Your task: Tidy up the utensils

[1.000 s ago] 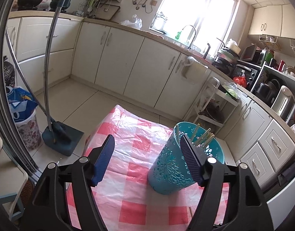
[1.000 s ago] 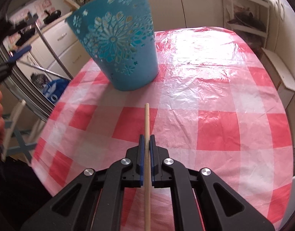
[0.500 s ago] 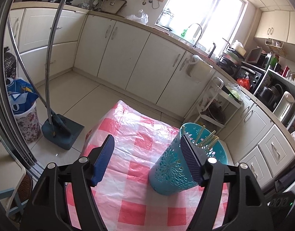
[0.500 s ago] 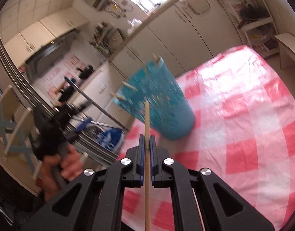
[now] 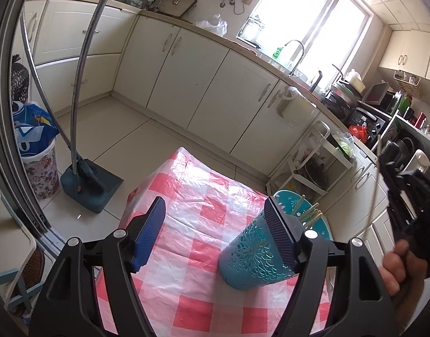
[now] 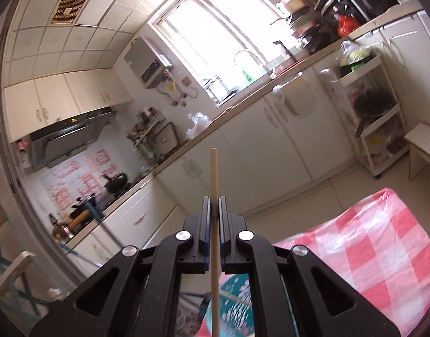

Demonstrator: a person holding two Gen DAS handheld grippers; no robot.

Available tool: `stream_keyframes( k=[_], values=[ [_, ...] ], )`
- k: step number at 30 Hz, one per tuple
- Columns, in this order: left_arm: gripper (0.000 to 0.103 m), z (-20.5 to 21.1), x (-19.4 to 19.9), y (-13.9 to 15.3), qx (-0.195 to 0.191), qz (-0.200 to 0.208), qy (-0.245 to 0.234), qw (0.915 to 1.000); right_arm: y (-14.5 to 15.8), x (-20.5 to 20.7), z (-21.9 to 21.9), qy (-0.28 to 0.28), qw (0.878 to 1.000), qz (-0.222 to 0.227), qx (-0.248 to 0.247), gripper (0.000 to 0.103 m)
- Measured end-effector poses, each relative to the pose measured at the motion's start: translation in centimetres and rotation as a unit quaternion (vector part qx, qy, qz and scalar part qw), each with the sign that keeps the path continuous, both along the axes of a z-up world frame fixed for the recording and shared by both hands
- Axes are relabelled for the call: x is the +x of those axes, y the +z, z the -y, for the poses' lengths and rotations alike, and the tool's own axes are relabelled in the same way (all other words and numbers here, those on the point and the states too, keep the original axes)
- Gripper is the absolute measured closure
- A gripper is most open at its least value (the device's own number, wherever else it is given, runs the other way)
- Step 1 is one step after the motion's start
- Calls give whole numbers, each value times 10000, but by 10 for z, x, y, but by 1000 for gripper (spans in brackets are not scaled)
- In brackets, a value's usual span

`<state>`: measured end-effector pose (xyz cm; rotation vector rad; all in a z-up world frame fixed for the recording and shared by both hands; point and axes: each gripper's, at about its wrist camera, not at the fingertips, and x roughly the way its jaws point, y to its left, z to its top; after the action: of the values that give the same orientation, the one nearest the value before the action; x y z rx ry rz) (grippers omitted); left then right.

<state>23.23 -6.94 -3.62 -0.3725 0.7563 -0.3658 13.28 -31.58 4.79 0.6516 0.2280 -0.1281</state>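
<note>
A teal perforated utensil holder [image 5: 254,255] stands on the red-and-white checked table [image 5: 192,213], with several wooden chopsticks [image 5: 309,213] sticking out of it. My left gripper [image 5: 215,227] is open and empty, its right finger in front of the holder's rim. My right gripper [image 6: 214,210] is shut on a single wooden chopstick [image 6: 214,174] and is raised and tilted up, above the holder [image 6: 237,303]. In the left wrist view the right gripper [image 5: 403,196] shows at the far right, held high beside the holder.
A dustpan and broom [image 5: 88,179] stand on the floor left of the table, next to a floral bin [image 5: 40,168]. Cabinets [image 5: 203,84] and a white rack [image 5: 321,163] line the far wall. A white bench [image 6: 422,146] stands by the table's far end.
My right gripper has lifted the chopstick off the table and swung upward, now above the holder. My left gripper has drawn back and risen a little, still open.
</note>
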Motion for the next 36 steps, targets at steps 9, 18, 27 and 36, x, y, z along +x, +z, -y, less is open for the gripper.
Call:
stream_keyframes(
  k=[9,18,27,36],
  values=[
    [34,-7,7,2,-177,-70,25,9998,-28,23,-8,-209,9975,-520,-428,97],
    [33,-5,4,2,-121,-76,-1,9999,-44,23,-27,-13,9912,-860,-1004,97],
    [31,-1,1,4,53,-13,4,10000,-41,-33,-45,314,9864,-901,-1337,70],
    [14,33,-37,14,1247,502,-596,9891,-59,-143,-43,-257,9759,-1869,-1093,24]
  ],
)
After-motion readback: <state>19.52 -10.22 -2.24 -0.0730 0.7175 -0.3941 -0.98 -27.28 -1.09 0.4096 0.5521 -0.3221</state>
